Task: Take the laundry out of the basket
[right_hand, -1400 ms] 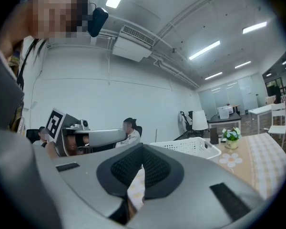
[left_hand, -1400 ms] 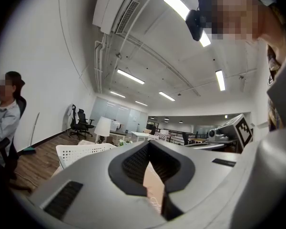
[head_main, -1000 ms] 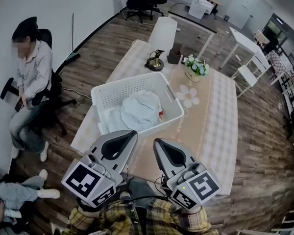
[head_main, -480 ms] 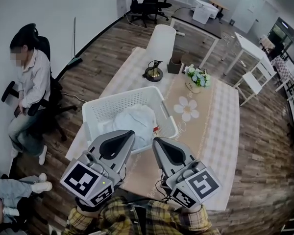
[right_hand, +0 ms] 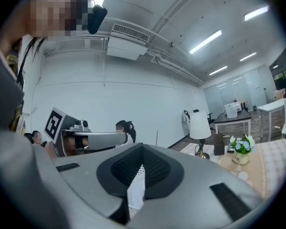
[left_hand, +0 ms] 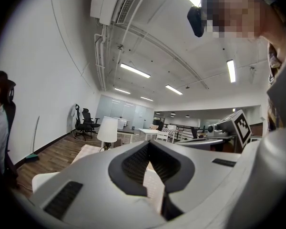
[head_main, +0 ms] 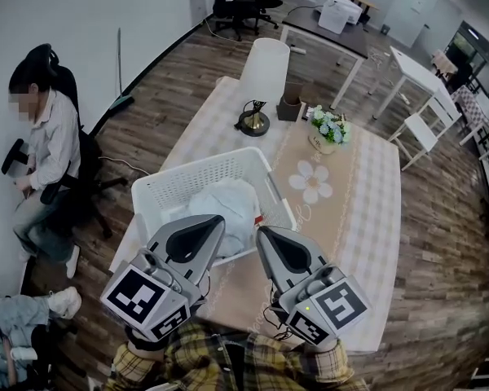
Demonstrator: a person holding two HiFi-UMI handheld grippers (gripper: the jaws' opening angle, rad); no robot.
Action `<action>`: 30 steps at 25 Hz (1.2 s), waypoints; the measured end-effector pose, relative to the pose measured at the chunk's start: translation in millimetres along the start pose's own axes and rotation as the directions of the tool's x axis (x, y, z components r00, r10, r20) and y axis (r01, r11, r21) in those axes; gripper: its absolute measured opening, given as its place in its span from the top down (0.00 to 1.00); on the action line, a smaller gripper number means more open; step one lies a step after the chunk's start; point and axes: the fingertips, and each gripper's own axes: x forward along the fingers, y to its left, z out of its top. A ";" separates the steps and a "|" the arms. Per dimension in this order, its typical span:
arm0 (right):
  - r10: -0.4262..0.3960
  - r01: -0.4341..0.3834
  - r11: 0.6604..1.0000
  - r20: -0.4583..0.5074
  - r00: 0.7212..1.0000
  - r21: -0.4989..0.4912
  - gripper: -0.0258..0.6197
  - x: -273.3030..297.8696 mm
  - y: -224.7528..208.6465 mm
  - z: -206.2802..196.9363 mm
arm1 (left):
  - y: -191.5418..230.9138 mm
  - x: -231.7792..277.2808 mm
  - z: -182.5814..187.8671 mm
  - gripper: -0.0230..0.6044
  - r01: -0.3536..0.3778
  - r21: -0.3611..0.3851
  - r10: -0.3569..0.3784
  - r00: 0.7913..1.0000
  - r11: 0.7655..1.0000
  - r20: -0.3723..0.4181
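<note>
A white slatted laundry basket (head_main: 173, 187) stands on the near left part of the table, with pale blue-white laundry (head_main: 228, 204) heaped inside. My left gripper (head_main: 220, 221) is shut and empty, level, its tip over the basket's near rim. Beside it my right gripper (head_main: 262, 233) is also shut and empty, just short of the basket's near right corner. In the left gripper view the shut jaws (left_hand: 150, 146) point along the table. The right gripper view shows its shut jaws (right_hand: 142, 149), with a strip of the basket seen behind them.
The table wears a beige checked cloth (head_main: 373, 194) with a daisy runner. A white-shaded lamp (head_main: 264, 69), a brown holder (head_main: 291, 104) and a flower pot (head_main: 327, 129) stand at its far end. A person sits on an office chair (head_main: 42, 149) at the left wall. White chairs and desks stand beyond.
Both grippers have come closer to the table and basket, side by side. Their tips now reach the basket's near rim. Both have stayed shut.
</note>
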 end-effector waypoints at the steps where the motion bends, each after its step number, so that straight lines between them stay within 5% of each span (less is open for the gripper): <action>1: -0.004 0.004 1.000 -0.002 1.000 -0.003 0.97 3.7 -0.5 0.2 | 2.1 2.4 2.0 0.95 0.009 0.003 -0.009 1.000 1.000 -0.001; 17: -0.032 0.033 0.999 -0.045 0.998 0.002 0.97 57.0 -5.4 -7.6 | 38.8 20.2 6.0 0.95 0.080 -0.001 -0.080 0.997 0.997 -0.004; 30: -0.057 0.059 0.998 -0.081 0.995 0.014 0.96 68.9 -26.6 -18.3 | 78.9 22.6 -27.9 0.96 -0.007 -0.008 0.007 0.994 1.000 -0.107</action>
